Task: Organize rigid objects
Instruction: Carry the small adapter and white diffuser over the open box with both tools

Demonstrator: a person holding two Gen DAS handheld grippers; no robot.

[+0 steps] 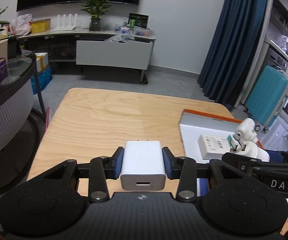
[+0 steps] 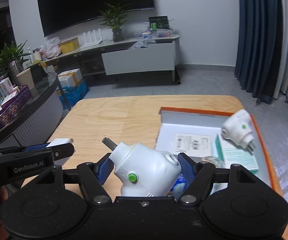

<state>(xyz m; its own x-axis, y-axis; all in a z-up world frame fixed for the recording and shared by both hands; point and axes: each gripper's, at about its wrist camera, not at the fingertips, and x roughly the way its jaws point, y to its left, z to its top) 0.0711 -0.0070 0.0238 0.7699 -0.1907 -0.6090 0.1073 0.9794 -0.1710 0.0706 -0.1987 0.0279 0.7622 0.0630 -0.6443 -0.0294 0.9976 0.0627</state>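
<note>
My left gripper (image 1: 143,163) is shut on a white USB charger (image 1: 143,166), held above the wooden table (image 1: 104,120); its USB port faces the camera. My right gripper (image 2: 144,166) is shut on a white plug adapter with a green button (image 2: 145,168), its metal prongs pointing up and left. It holds the adapter at the left edge of an open white box with an orange rim (image 2: 187,128). A second white adapter (image 2: 238,129) lies in that box. In the left wrist view the box (image 1: 193,126) and the right gripper's adapter (image 1: 251,150) show at the right.
The box also holds a white labelled packet (image 2: 191,140) and a teal-and-white carton (image 2: 237,156). A dark glass counter with boxes (image 1: 4,80) stands to the left. A TV stand (image 1: 114,54), blue curtain (image 1: 233,40) and teal suitcase (image 1: 267,98) are beyond the table.
</note>
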